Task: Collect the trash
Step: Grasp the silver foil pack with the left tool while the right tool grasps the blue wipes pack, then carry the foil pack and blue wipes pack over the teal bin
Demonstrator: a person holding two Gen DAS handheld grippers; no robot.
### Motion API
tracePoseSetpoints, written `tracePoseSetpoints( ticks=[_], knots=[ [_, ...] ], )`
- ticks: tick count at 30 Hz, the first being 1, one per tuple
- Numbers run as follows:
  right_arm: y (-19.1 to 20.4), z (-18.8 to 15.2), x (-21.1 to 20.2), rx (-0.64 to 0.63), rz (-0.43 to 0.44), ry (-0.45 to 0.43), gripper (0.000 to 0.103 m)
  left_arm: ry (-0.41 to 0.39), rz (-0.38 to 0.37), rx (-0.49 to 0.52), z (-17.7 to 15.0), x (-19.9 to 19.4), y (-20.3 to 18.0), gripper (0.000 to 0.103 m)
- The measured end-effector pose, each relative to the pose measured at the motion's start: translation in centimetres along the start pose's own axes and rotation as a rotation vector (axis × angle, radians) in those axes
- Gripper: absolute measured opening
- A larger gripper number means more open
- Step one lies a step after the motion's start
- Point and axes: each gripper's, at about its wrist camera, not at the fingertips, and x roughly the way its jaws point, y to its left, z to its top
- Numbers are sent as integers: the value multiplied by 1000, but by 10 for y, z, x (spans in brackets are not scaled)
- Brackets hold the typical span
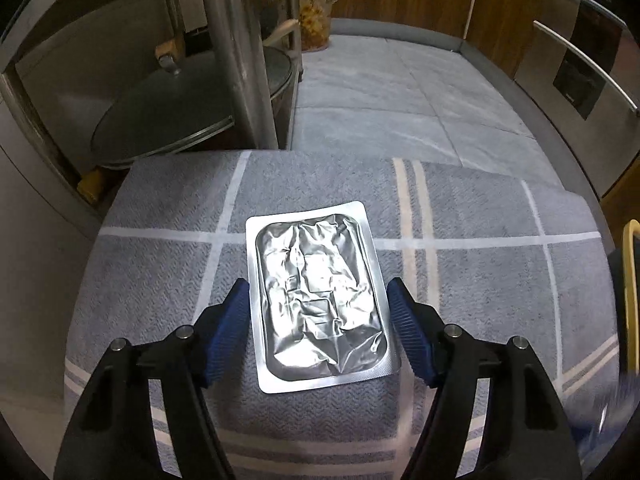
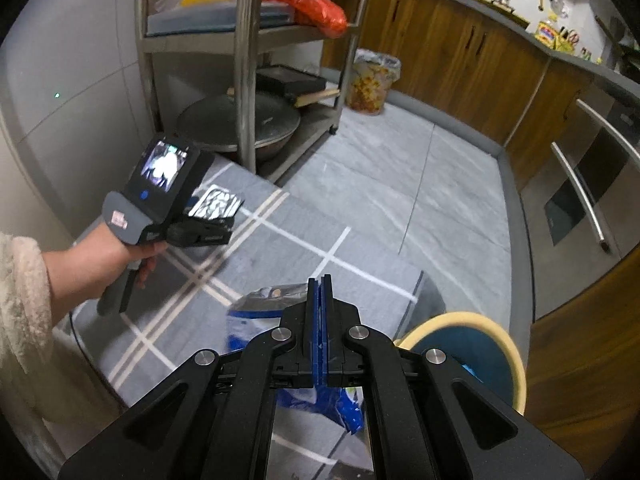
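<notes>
1. We count one foil blister pack [image 1: 320, 300], one blue-and-white wrapper [image 2: 256, 320], one lined trash bin [image 2: 370, 80] on the floor by the wooden cabinets, and one blue bin with a yellow rim [image 2: 472, 352].
2. The foil blister pack lies flat on the grey plaid cloth [image 1: 160, 272] that covers the tabletop, foil side up and crinkled.
3. Our left gripper [image 1: 318, 336] has its blue fingers [image 1: 230, 320] wide apart, one on each long side of the pack and just beside its edges; we see a thin gap at each side, so the pads do not press on it (the pack sits between them, not gripped).
4. Our right gripper [image 2: 319, 320] has its fingers fully closed, pads together, pinching the blue-and-white wrapper, which hangs below them. It hovers nearer our body than the pack, beside the blue bin.
5. The pack's long axis runs away from the left wrist camera, toward the metal rack [image 2: 244, 60] and the lined trash bin beyond.
</notes>
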Motion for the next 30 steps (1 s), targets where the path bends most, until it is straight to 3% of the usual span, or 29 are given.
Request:
tracePoseSetpoints(
  ticks=[9,20,30],
  knots=[
    [-2,3,-11,-1,-8,-25,1,-73,-29,84,0,-31,-18,69],
    [-16,-1,-44,37,-80,-58,1,-182,-78,209,2,-79,-63,69],
    [-73,-24,-77,155,-191,-87,1,-243,-185,293,4,-108,-120,69]
  ],
)
